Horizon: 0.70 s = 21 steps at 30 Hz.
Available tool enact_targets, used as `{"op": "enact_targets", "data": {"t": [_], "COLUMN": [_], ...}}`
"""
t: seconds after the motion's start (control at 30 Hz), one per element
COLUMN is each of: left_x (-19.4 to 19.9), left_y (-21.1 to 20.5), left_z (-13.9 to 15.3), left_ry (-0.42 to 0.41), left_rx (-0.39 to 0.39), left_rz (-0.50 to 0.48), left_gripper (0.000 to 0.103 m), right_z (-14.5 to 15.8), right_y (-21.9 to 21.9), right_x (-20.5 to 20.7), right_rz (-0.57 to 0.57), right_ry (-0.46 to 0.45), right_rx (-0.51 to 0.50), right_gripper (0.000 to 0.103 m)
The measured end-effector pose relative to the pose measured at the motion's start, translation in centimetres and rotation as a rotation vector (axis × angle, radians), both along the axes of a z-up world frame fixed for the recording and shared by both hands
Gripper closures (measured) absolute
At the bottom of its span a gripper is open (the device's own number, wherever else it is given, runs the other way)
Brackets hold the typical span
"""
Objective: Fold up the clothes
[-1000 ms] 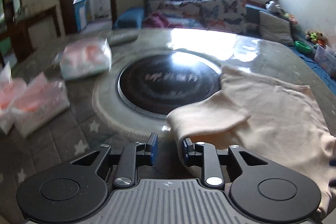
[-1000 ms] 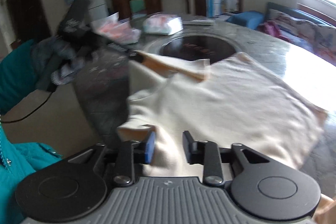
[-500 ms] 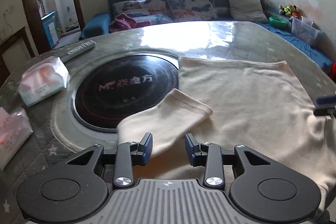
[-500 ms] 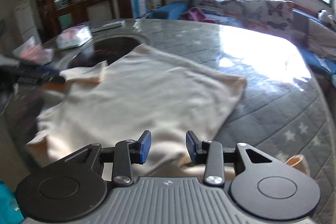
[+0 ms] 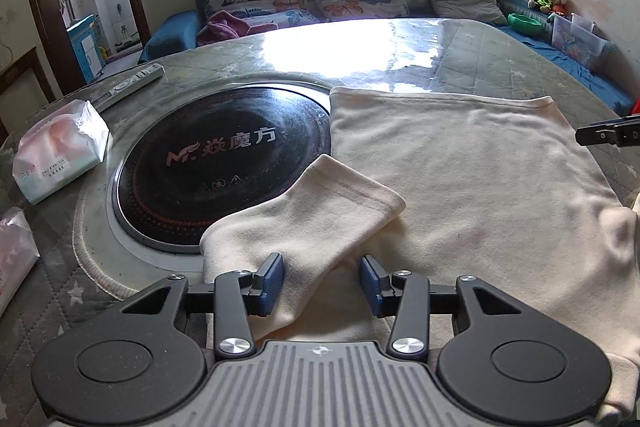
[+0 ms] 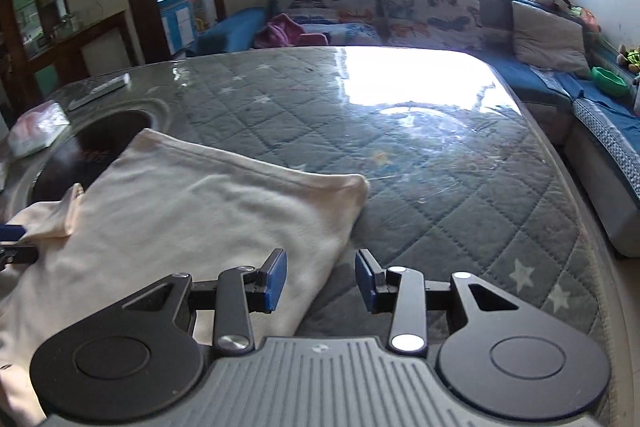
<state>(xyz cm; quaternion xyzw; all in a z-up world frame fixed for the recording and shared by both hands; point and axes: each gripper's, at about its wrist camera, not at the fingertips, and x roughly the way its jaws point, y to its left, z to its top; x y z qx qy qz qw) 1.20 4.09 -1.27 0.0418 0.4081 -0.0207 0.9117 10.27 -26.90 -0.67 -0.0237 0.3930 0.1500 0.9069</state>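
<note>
Cream shirt (image 5: 460, 187) beside tissue packs (image 5: 60, 155); left tool (image 5: 322, 281) opening over its sleeve (image 5: 320, 211), right tool (image 6: 321, 281) open.

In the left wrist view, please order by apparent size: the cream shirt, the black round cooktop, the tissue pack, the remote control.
1. cream shirt
2. black round cooktop
3. tissue pack
4. remote control
The remote lies farther away, so its true size against the pack is unsure.

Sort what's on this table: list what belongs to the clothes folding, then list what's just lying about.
Belongs to the job:
cream shirt, spread flat
its sleeve, folded over the body
left gripper, jaws opening, sleeve between them
right gripper, at the shirt's side edge

Just lying about:
tissue packs
remote control
round black cooktop
</note>
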Motion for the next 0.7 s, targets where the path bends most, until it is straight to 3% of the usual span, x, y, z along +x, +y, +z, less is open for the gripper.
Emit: {"op": "enact_targets", "data": {"t": [0.27,0.5,0.7], "left_x": [0.5,0.6,0.8], "left_y": [0.4,0.9,2.5], "left_z": [-0.1,-0.1,0.3], "left_ry": [0.002,-0.006,-0.018], "left_rx": [-0.024,-0.053,-0.153], "left_rz": [0.007,0.012,0.046], "left_gripper": [0.058,0.068,0.080], "right_z": [-0.9,-1.3,-1.4], "right_y": [-0.4,-0.1,0.4], "right_x": [2.1,3.2,4.4], "right_rz": [-0.056,-0.058,-0.062], "right_ry": [0.015,0.014,0.001], "right_rx": [0.003,-0.008,-0.014], "right_gripper": [0.065,0.066,0.082]}}
